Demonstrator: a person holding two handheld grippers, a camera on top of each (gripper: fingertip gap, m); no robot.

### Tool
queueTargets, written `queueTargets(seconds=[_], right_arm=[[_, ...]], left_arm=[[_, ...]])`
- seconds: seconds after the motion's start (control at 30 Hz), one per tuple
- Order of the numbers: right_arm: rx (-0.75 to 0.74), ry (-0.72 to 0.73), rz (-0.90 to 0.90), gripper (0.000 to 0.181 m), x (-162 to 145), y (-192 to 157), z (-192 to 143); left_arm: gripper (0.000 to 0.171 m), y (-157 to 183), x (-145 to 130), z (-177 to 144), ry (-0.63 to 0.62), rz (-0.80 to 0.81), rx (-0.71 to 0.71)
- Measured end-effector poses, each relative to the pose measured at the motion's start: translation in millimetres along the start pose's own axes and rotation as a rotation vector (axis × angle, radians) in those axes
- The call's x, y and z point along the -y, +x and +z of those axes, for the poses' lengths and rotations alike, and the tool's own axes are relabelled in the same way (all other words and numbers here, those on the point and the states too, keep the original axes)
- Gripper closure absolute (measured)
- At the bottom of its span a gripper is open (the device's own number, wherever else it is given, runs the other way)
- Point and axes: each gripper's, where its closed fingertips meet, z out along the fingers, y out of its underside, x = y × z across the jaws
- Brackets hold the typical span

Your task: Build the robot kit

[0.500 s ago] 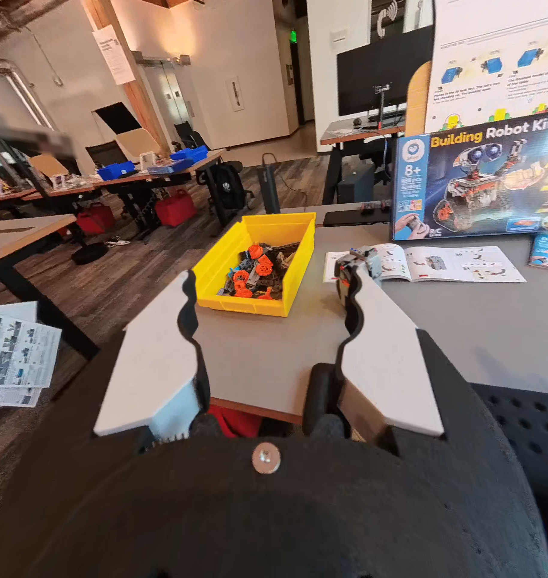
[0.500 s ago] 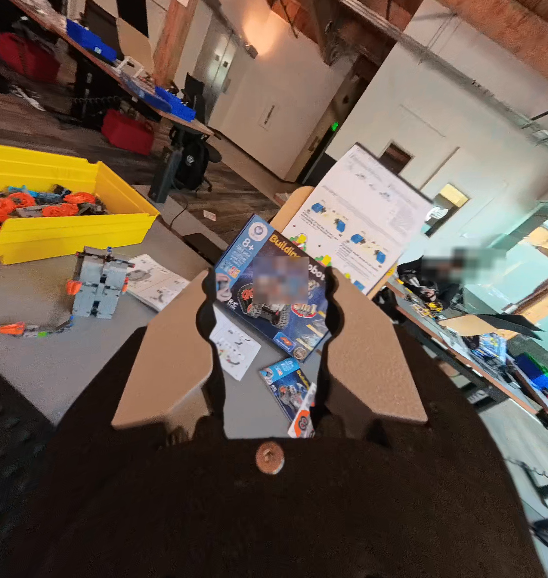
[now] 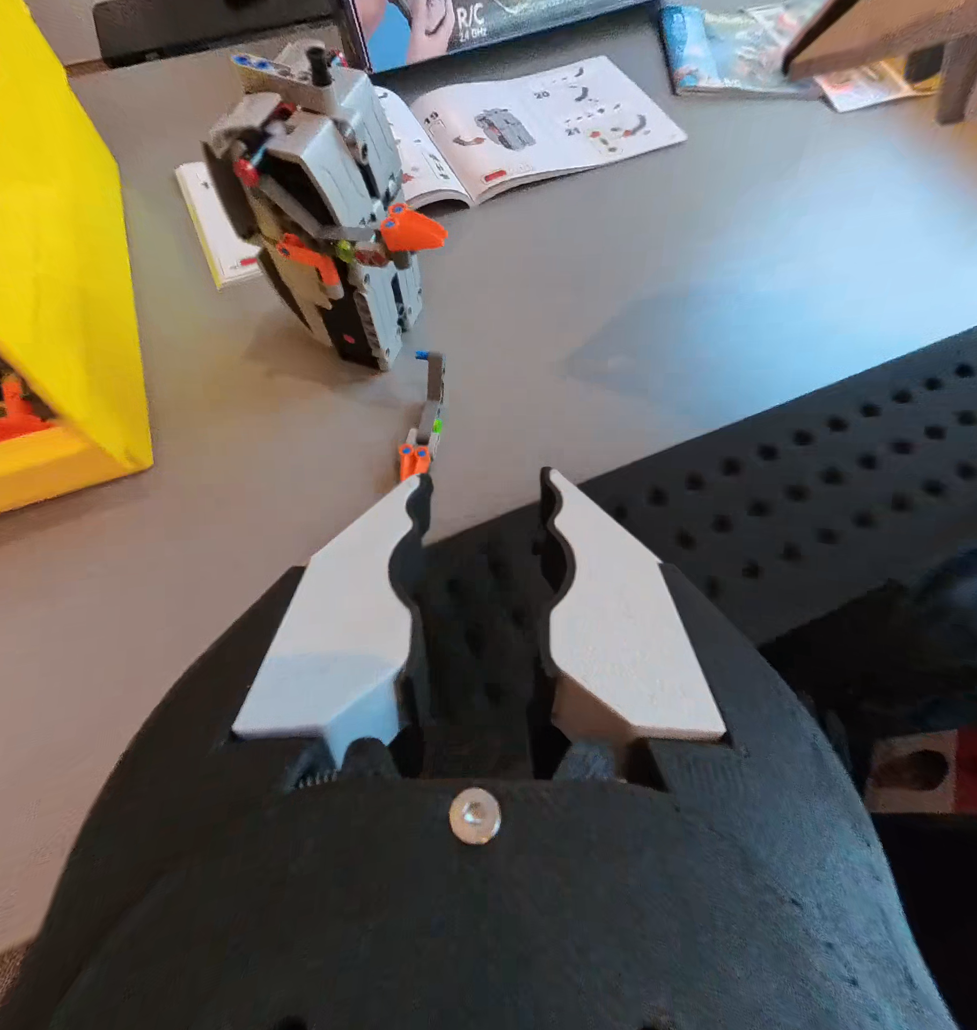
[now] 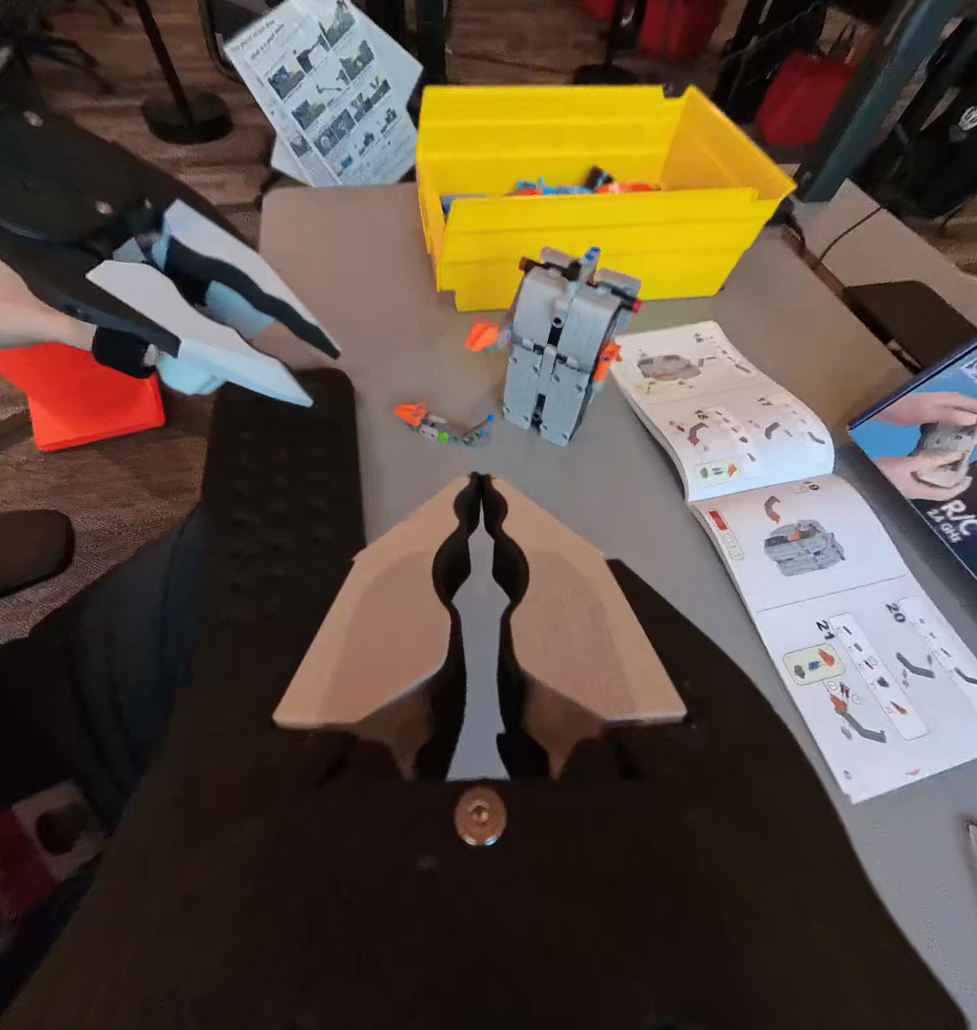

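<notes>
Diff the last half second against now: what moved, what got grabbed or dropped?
Both tilted down toward the grey table. The left hand-held gripper, still open, now sits just short of the small orange-tipped sub-assembly. The right hand-held gripper went from open to shut, empty, facing the grey model. Nothing grabbed or dropped. Model, sub-assembly, yellow bin and manual appear unmoved.

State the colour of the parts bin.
Yellow parts bin, clearest in the right wrist view.
</notes>
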Motion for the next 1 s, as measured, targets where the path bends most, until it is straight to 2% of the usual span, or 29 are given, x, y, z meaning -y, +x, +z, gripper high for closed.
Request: queueTargets(seconds=[0.1, 0.17, 0.2, 0.27, 0.4, 0.43, 0.5, 0.6, 0.67, 0.77, 0.8, 0.87, 0.93, 0.97, 1.0], right_arm=[[0.034, -0.009, 0.008, 0.179, -23, 17, 18], [0.071, -0.046, 0.058, 0.157, -37, 20, 38], [0.084, -0.074, 0.074, 0.151, -45, 20, 48], [0.082, -0.077, 0.074, 0.147, -52, 18, 63], [0.133, -0.046, 0.165, 0.147, -59, 3, 74], [0.155, -0.032, 0.191, 0.147, -57, -3, 74], [0.138, 0.027, 0.239, 0.146, -48, -3, 74], [0.15, 0.19, 0.369, 0.14, -17, -4, 64], [0.167, 0.285, 0.42, 0.139, 2, -6, 55], [0.108, 0.309, 0.384, 0.143, 6, -2, 52], [0.093, 0.299, 0.369, 0.146, 5, -1, 52], [0.092, 0.311, 0.347, 0.173, 7, -2, 46], [0.061, 0.315, 0.327, 0.175, 8, 5, 38], [0.06, 0.312, 0.308, 0.175, 9, 7, 31], [0.04, 0.309, 0.291, 0.175, 10, 14, 23]], left_arm=[[0.124, -14, 8, 40, -0.034, 0.06, 0.014], [0.121, -25, 6, 64, -0.093, 0.083, 0.025], [0.122, -27, 4, 74, -0.122, 0.082, 0.017], [0.131, -28, -3, 91, -0.181, 0.086, 0.005], [0.165, -32, -12, 110, -0.228, 0.089, 0.055], [0.166, -32, -11, 110, -0.217, 0.075, 0.067], [0.166, -29, -4, 103, -0.173, 0.041, 0.11], [0.166, 2, 29, 85, 0.022, 0.0, 0.133], [0.166, 18, 45, 78, 0.1, 0.035, 0.191], [0.166, 38, 64, 74, 0.169, 0.083, 0.228], [0.166, 43, 69, 73, 0.19, 0.082, 0.222], [0.166, 51, 77, 74, 0.224, 0.067, 0.202], [0.165, 58, 85, 74, 0.273, 0.061, 0.175], [0.146, 66, 91, 72, 0.312, 0.069, 0.144], [0.117, 70, 97, 66, 0.345, 0.073, 0.126]])
